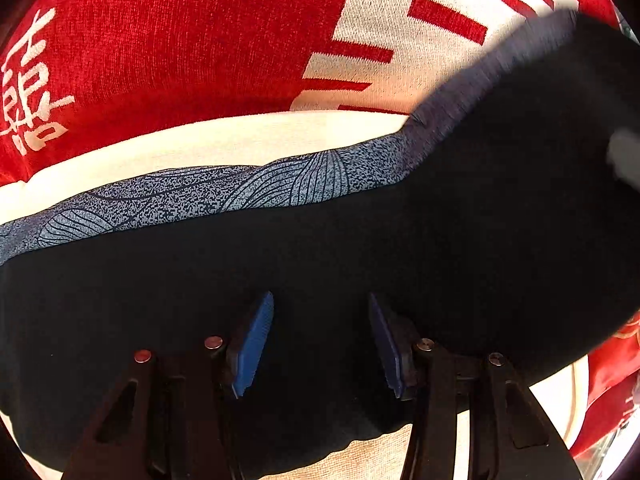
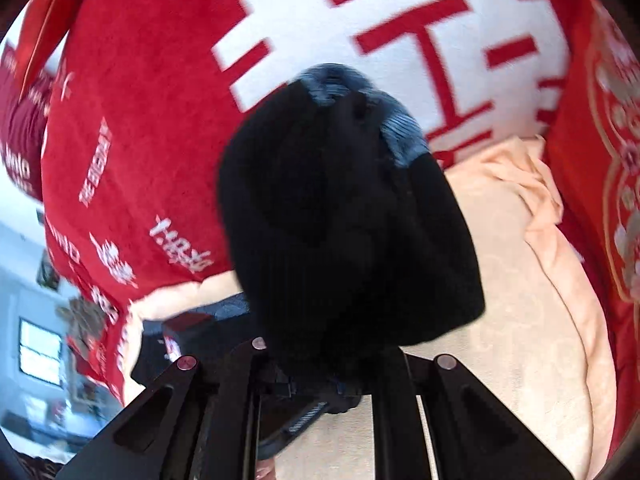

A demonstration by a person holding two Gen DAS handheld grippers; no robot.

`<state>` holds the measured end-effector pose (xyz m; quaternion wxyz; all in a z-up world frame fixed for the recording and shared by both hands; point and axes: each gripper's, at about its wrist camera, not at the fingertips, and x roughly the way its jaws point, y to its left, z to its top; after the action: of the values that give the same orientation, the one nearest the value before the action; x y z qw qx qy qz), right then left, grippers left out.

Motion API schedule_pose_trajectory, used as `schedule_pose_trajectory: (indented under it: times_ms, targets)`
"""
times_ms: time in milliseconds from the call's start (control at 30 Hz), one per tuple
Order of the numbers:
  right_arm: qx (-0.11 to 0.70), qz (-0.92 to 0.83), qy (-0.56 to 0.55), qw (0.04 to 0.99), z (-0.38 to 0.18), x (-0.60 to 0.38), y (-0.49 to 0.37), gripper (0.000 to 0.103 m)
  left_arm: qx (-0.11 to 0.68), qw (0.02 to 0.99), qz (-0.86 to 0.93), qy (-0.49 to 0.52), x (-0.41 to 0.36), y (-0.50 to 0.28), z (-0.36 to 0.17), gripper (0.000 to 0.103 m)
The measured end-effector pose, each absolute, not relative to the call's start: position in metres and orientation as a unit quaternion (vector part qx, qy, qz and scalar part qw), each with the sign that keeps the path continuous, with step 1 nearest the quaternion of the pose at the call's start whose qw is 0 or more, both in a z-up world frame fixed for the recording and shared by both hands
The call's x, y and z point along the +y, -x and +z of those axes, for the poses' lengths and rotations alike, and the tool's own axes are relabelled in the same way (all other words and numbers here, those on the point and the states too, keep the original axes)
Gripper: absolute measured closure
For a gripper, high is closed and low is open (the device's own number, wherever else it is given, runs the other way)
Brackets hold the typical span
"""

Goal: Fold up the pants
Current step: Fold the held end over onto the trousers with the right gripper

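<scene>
Pants [image 1: 320,264], dark navy with a pale speckled leaf-print band [image 1: 208,196], spread over a cream sheet [image 1: 224,140] in front of a red blanket [image 1: 180,40] with white lettering. Left gripper [image 1: 320,344] low over the dark cloth, blue pads [image 1: 254,344] wide apart, nothing between them. Right gripper [image 2: 320,360] clamped on a bunched fold of pants [image 2: 344,216], lifted off the cream sheet [image 2: 520,320], red blanket [image 2: 160,100] behind
</scene>
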<state>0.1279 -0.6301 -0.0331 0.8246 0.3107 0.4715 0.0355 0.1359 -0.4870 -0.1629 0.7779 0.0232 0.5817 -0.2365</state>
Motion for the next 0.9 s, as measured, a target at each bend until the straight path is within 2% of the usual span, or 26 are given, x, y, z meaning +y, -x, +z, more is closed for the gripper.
schedule_pose_trajectory:
  times_ms: [133,300,367,400,467,567,667,800,900]
  targets:
    - [0.481,0.04,-0.248,0.84,-0.015,-0.58,-0.142,0.089,0.592,0.763,-0.259,-0.029,-0.476,-0.132,-0.148,0.053]
    - [0.507,0.033,-0.15,0.848,-0.009,-0.506,-0.159,0.083,0.582,0.782,-0.22,-0.013,-0.383,-0.122,-0.111,0.053]
    - [0.52,0.026,-0.103,0.847,-0.019,-0.465,-0.166,0.078,0.581,0.79,-0.192,-0.021,-0.335,-0.119,-0.105,0.042]
    - [0.528,0.021,-0.084,0.845,-0.026,-0.446,-0.169,0.076,0.584,0.793,-0.172,-0.023,-0.304,-0.119,-0.104,0.029]
    - [0.552,0.011,-0.032,0.833,-0.052,-0.399,-0.175,0.067,0.59,0.793,-0.149,-0.032,-0.264,-0.118,-0.106,0.028]
    - [0.596,0.005,0.081,0.799,-0.1,-0.333,-0.175,0.059,0.605,0.787,-0.113,-0.051,-0.206,-0.117,-0.115,0.028]
    - [0.584,0.004,0.172,0.793,-0.105,-0.291,-0.161,0.053,0.617,0.78,-0.087,-0.047,-0.165,-0.116,-0.12,0.028]
    - [0.575,0.071,0.082,0.811,-0.068,-0.295,-0.139,0.045,0.617,0.781,-0.085,-0.035,-0.138,-0.117,-0.118,0.028]
    - [0.58,0.111,-0.116,0.798,-0.056,-0.343,-0.137,0.045,0.618,0.778,-0.113,-0.017,-0.158,-0.126,-0.112,0.028]
